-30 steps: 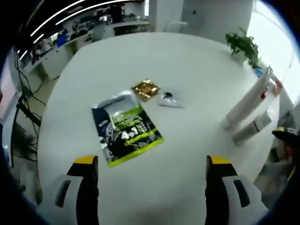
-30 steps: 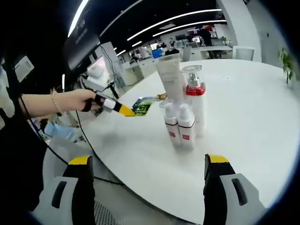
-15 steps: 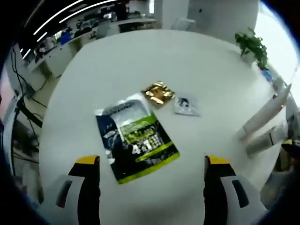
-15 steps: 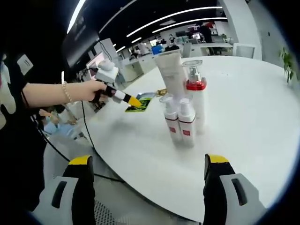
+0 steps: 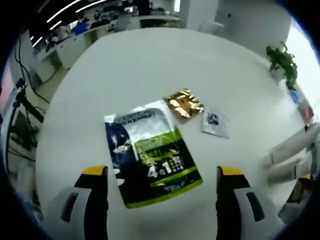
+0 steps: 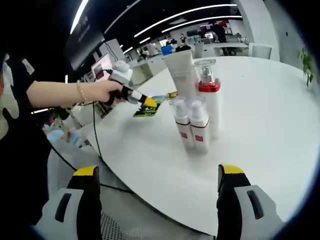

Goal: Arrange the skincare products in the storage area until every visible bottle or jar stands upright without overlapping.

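Skincare products at right edge of left gripper view, two white tubes (image 5: 295, 147) lying on white table (image 5: 125, 65), one green sachet (image 5: 152, 152), one gold packet (image 5: 184, 103), one small clear packet (image 5: 216, 123) mid-frame, left gripper (image 5: 160, 200) wide open, empty; right gripper view, four upright bottles (image 6: 195, 117) clustered centre, right gripper (image 6: 159, 200) wide open, empty.

"4 in 1" in white on green-and-dark sachet (image 5: 150, 160), smaller print unreadable

Left gripper view looks steeply down on the table (image 5: 100, 75) from close above the sachet (image 5: 150, 152). Right gripper view faces level across it, near the bottles (image 6: 195, 122). Both share the sachet.
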Available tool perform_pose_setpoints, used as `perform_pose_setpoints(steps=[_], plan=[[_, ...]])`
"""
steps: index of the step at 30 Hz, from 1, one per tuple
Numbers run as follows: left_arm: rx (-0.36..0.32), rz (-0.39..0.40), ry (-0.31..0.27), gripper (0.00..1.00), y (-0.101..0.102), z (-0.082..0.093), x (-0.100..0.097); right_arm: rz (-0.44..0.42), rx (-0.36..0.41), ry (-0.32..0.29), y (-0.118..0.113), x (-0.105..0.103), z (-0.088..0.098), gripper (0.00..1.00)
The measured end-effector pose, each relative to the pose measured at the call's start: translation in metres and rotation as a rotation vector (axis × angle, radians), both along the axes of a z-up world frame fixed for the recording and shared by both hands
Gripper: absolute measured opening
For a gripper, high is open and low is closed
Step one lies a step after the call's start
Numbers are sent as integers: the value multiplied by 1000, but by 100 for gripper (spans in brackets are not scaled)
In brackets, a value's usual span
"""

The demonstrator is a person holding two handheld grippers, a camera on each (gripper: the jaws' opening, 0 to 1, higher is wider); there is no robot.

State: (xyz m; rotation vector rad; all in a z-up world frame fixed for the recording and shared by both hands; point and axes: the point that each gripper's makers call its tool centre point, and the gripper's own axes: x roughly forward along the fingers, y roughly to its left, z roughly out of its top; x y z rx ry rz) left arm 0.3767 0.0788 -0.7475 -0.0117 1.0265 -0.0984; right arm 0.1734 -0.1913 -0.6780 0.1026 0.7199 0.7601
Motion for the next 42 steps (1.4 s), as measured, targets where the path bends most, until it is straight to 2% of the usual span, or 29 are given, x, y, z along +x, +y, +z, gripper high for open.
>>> perform_pose_setpoints(steps=[8,28,32,33,37,42], plan=[[4,19,-11,79,0,-1,9,-6,6,8,0,1,-1,97],[30,33,42,76,5,-16,10,-8,11,17,-1,1,-2,96],[19,69,62,74,9,-23,8,-7,9,20,-1,1,-3,96],[47,61,49,72,12,-23,10,-7,8,21,-2,1,-4,96],[50,46,43,72,12,-20,10,-9,9,23,-3,1,-5,96],[53,46,3,70,15,-21,15,-7,6,26,-3,1,-6,96]])
